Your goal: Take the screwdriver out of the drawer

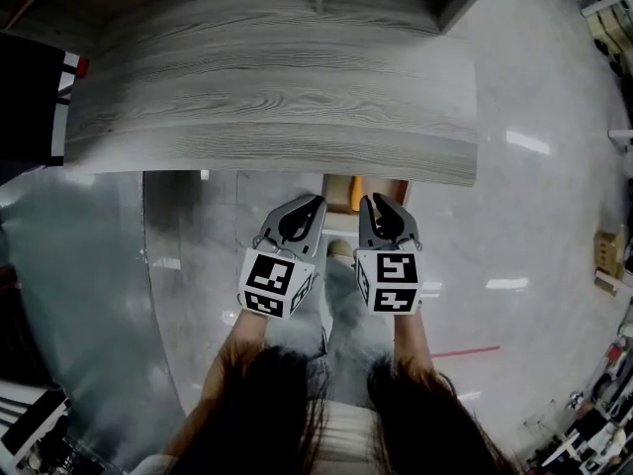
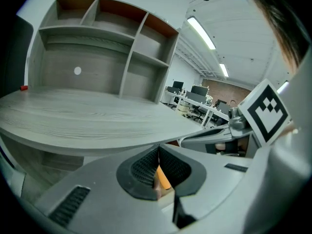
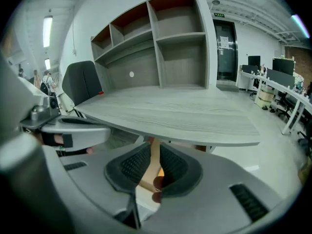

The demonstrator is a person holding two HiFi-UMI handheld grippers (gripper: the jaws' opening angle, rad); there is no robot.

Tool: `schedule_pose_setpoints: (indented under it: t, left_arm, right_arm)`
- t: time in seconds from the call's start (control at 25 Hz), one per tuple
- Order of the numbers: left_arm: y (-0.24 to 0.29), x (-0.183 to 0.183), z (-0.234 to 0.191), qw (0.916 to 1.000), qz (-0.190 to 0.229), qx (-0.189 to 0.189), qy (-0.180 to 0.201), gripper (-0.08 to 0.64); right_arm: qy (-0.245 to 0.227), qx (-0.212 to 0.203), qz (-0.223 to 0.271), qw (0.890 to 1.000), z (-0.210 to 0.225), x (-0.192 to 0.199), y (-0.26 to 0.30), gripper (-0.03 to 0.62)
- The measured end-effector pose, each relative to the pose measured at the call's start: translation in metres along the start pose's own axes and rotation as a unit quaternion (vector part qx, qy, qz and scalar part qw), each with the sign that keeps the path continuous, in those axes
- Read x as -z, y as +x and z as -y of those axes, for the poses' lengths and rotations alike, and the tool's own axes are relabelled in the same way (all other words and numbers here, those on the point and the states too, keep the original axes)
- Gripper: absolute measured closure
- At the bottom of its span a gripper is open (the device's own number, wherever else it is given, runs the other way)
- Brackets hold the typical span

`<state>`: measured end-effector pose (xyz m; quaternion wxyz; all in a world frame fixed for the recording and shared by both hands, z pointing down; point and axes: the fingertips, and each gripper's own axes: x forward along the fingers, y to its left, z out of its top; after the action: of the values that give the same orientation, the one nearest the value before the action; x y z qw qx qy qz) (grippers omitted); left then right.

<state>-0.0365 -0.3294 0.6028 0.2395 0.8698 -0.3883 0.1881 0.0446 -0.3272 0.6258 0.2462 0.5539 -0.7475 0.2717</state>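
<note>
Left gripper [image 2: 158,149]: the ribbed black pads meet at their tips, so the jaws are together; in the slit that widens behind the tips lies a short orange thing [image 2: 163,178], too little of it showing to tell whether it is the screwdriver or whether the pads touch it. Right gripper [image 3: 155,145]: the jaws stand narrowly apart, and a tan wooden strip [image 3: 152,167] fills the gap and runs up to the underside of the desk [image 3: 170,111]; contact between pads and strip cannot be told. No view shows the screwdriver plainly. Both grippers are held side by side just below the desk's front edge, tips pointing towards it and stopping short of it. Between and ahead of the two tips, tucked under that edge, sits a brown wooden part [image 1: 372,192], perhaps the drawer. Each gripper carries a marker cube [image 1: 277,285] on the end away from the desk. An open shelf unit [image 2: 102,43] rises from the desk's far side. A glossy pale floor [image 1: 534,226] lies beneath the desk.
</note>
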Motion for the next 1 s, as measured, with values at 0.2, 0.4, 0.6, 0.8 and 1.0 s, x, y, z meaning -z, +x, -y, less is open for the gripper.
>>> schedule_pose_setpoints:
  t: [0.2,0.4,0.6,0.8,1.0]
  left_arm:
    - [0.009,0.022,-0.009,0.9998,-0.016,0.006,-0.006,0.543]
    - [0.018,0.045,-0.016,0.9994,-0.032,0.011,-0.01,0.543]
    - [0.029,0.061,-0.023,0.9988,-0.043,0.017,-0.017,0.543]
    - [0.041,0.071,-0.028,0.9984,-0.049,0.02,-0.02,0.543]
    - [0.052,0.079,-0.034,0.9981,-0.053,0.02,-0.025,0.543]
  right_arm:
    - [0.006,0.005,-0.017,1.0,-0.001,0.019,0.021,0.527]
    - [0.009,0.008,-0.036,0.999,-0.003,0.039,0.041,0.518]
    - [0.013,0.015,-0.054,0.998,-0.001,0.053,0.06,0.511]
    - [0.013,0.023,-0.07,0.997,0.003,0.062,0.076,0.5]
    - [0.017,0.029,-0.092,0.995,0.008,0.074,0.093,0.489]
